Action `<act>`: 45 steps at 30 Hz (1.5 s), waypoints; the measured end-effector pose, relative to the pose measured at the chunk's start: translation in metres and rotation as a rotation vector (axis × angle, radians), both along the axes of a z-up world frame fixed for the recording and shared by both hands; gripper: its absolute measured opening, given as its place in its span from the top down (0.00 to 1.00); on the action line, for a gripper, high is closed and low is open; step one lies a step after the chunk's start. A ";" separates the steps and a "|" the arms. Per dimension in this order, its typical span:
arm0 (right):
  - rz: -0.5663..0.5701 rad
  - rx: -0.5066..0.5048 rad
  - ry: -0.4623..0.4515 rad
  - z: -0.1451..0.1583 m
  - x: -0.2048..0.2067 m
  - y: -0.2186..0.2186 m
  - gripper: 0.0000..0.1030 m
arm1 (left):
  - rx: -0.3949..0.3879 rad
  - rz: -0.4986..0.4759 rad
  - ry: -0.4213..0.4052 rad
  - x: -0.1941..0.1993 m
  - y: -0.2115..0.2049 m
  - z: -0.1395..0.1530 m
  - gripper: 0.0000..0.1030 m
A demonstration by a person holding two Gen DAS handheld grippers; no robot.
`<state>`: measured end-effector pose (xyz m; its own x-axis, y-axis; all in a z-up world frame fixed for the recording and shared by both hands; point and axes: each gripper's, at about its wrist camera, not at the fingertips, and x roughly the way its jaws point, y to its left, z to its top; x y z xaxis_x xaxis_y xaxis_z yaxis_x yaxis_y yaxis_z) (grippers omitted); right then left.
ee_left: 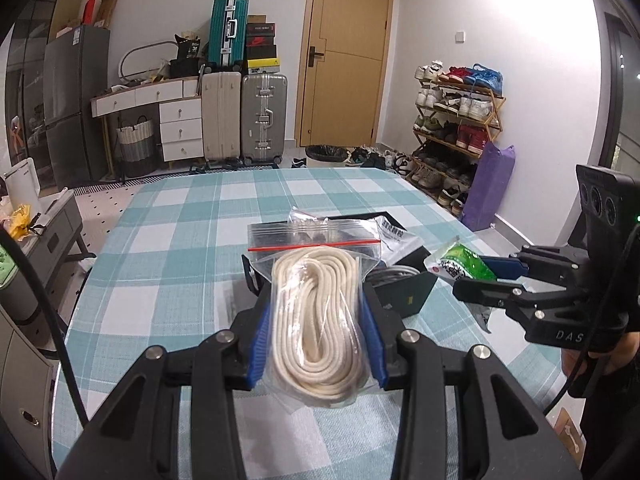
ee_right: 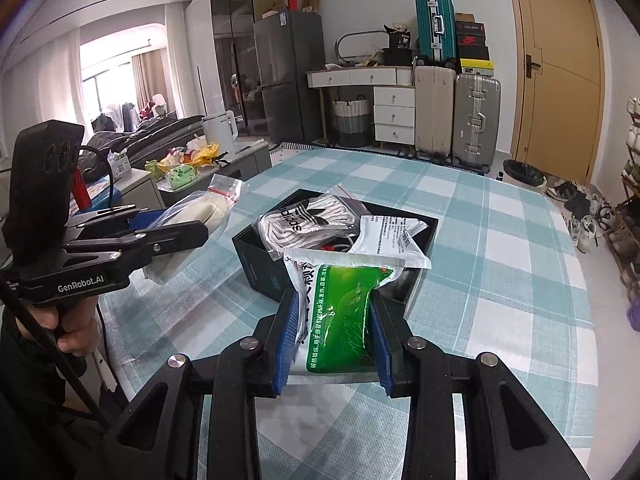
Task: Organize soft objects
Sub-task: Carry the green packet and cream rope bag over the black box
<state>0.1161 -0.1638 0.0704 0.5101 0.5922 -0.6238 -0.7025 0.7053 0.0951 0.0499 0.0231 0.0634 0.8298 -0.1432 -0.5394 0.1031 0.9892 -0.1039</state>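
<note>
A table (ee_left: 168, 240) covered in a teal-and-white checked cloth fills the middle of both views. On it, toward the far side, sits an open black rectangular box (ee_right: 256, 256) holding a clear bag of grey-white cord with a black three-stripe logo (ee_right: 308, 216) and a white printed plastic packet (ee_right: 394, 236) lying over the box's right part.

The left gripper (ee_left: 316, 320) is raised above the near table, its blue-padded fingers (ee_left: 260, 344) clenched on a clear zip bag with a red seal line containing a coil of cream rope (ee_left: 316, 320); the bag stands up between the pads, its sealed end pointing away toward the box. In the right wrist view the same bag shows left of the box, off the cloth.

The right gripper (ee_right: 334, 320) hangs just near of the box, its fingers (ee_right: 288, 344) pressed onto a green-and-white printed soft pouch (ee_right: 340, 312), whose top edge reaches over the box's near wall. A hand (ee_right: 70, 328) grips the left tool's handle.
</note>
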 end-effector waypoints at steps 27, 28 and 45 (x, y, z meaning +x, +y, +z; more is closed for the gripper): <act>-0.056 0.058 -0.030 0.013 0.032 0.003 0.67 | -0.013 0.005 0.009 0.051 0.003 0.002 0.62; -0.052 0.057 -0.029 0.013 0.034 0.005 0.67 | -0.011 0.005 0.009 0.053 0.004 0.002 0.62; -0.065 0.050 -0.006 0.011 0.062 0.020 0.67 | -0.013 0.003 0.038 0.079 0.008 -0.003 0.62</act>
<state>0.1784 -0.1437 0.0814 0.5521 0.5880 -0.5911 -0.6559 0.7440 0.1276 0.1286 0.0307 0.0608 0.8091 -0.1483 -0.5686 0.0961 0.9880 -0.1210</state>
